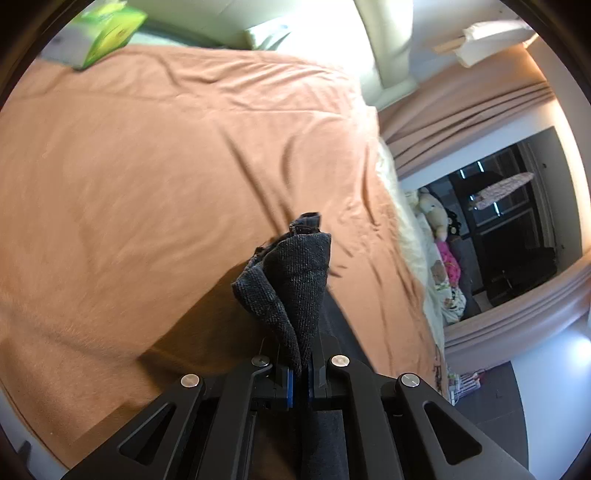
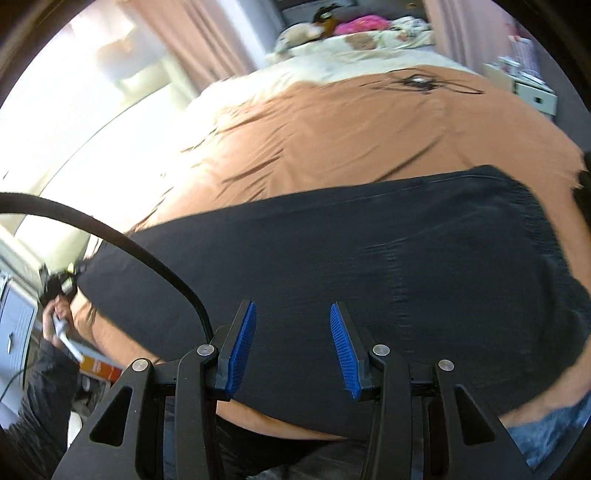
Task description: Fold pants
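Dark pants (image 2: 332,251) lie spread across an orange bedsheet (image 2: 332,122) in the right wrist view. My right gripper (image 2: 293,347) hovers over them, open, with nothing between its blue pads (image 2: 240,343). In the left wrist view my left gripper (image 1: 300,373) is shut on a bunched end of the pants (image 1: 295,273), which sticks up above the sheet (image 1: 147,166). A hand and dark sleeve (image 2: 55,332) show at the left edge of the right wrist view, holding the other gripper's handle.
A green box (image 1: 107,29) sits at the far corner of the bed. Pillows and soft toys (image 2: 332,29) lie at the head. A black cable (image 2: 110,236) arcs across the right wrist view. Curtains (image 1: 461,122) and a dark window are beside the bed.
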Motion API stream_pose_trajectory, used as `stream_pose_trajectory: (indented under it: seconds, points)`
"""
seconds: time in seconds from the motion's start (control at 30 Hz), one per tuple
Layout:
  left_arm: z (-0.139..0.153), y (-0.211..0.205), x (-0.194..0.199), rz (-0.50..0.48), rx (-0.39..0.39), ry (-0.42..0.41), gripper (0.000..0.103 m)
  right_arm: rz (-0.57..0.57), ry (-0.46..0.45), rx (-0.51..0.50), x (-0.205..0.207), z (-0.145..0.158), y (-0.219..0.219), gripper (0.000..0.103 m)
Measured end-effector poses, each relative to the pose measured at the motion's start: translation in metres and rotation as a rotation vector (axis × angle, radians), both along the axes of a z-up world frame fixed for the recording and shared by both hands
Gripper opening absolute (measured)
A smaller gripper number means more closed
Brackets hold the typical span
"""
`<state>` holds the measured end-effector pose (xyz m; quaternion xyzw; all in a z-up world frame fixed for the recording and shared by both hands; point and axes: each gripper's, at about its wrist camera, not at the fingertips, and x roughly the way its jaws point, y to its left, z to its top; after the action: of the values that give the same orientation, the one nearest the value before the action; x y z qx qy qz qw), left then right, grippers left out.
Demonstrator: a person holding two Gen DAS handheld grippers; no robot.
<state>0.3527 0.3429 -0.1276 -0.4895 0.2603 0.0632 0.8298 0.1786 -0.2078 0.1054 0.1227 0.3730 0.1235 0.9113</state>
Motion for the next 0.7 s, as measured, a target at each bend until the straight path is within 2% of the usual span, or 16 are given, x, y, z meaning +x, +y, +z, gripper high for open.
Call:
stream_pose_trajectory:
  seconds: [0.3, 0.53, 0.6, 0.7]
  points:
    - [0.034, -0.001, 0.011, -0.033, 0.006, -0.038, 0.004, 0.138, 0.076, -0.002, 0.048, -0.032, 0.078, 0.040]
    - [0.037, 0.003, 0.014, -0.041, 0.005, -0.031, 0.004, 0.220, 0.112, -0.014, 0.057, -0.053, 0.124, 0.040]
    - [0.035, 0.004, 0.014, -0.041, 0.000, -0.028, 0.004, 0.255, 0.124, -0.044, 0.057, -0.057, 0.135, 0.040]
    - [0.027, 0.007, 0.013, -0.036, -0.015, -0.026, 0.004, 0.279, 0.150, -0.150, 0.066, -0.067, 0.154, 0.038]
